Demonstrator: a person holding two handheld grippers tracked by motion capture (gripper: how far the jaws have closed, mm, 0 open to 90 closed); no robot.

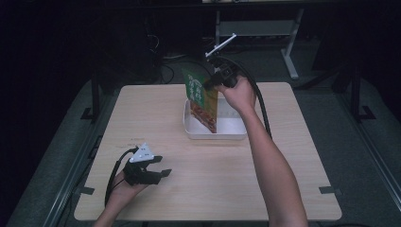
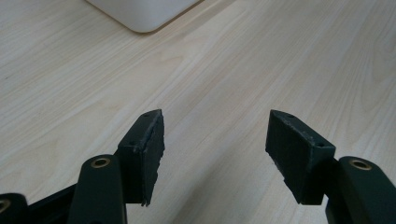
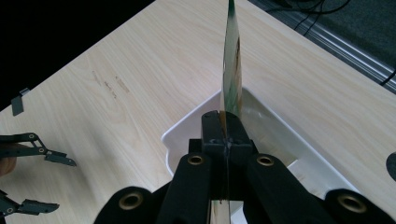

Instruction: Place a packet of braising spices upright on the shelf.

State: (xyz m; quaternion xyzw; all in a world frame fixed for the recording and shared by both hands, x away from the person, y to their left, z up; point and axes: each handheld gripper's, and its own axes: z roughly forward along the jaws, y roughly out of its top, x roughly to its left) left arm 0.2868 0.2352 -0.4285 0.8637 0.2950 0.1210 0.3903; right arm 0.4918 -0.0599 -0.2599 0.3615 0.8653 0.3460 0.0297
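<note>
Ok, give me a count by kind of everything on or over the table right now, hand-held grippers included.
Hand-held grippers: 2, left hand-held gripper open, right hand-held gripper shut on the packet
White trays: 1
Green packets: 1, held upright over the tray
Total: 4

right gripper [image 3: 224, 122]: bottom centre, jaws clamped on a thin packet [image 3: 232, 70] seen edge-on, rising to the top edge | white tray [image 3: 285, 140]: under the packet, centre to lower right | left gripper [image 3: 42, 179]: far lower left, jaws apart | wooden table [image 3: 140, 60]: upper left to right
</note>
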